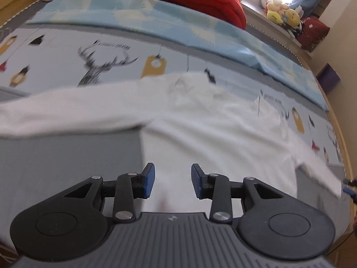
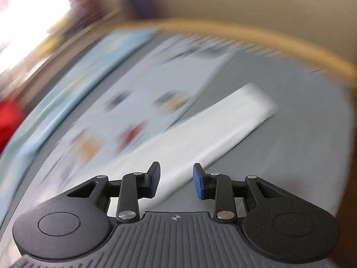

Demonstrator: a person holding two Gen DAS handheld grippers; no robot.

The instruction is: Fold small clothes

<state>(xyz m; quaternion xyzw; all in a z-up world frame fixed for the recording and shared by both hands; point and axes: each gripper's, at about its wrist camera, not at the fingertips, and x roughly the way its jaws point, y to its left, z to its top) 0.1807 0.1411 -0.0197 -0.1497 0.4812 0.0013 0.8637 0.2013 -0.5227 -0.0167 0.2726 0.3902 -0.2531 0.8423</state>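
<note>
One white long-sleeved top (image 1: 200,129) lies flat on the bed (image 1: 67,156), two sleeves out sideways, right ahead of the left hand-held gripper (image 1: 173,181). Both hand-held grippers are partway open and empty; a sleeve stretches ahead of the right hand-held gripper (image 2: 176,181).

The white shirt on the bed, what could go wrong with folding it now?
Both grippers, left gripper and right gripper, are open and hold nothing. The white shirt lies spread with its sleeve stretched out, so a fold may come out crooked. The right wrist view is blurred, so a quick grab might miss the sleeve or pinch the bedsheet too.
</note>
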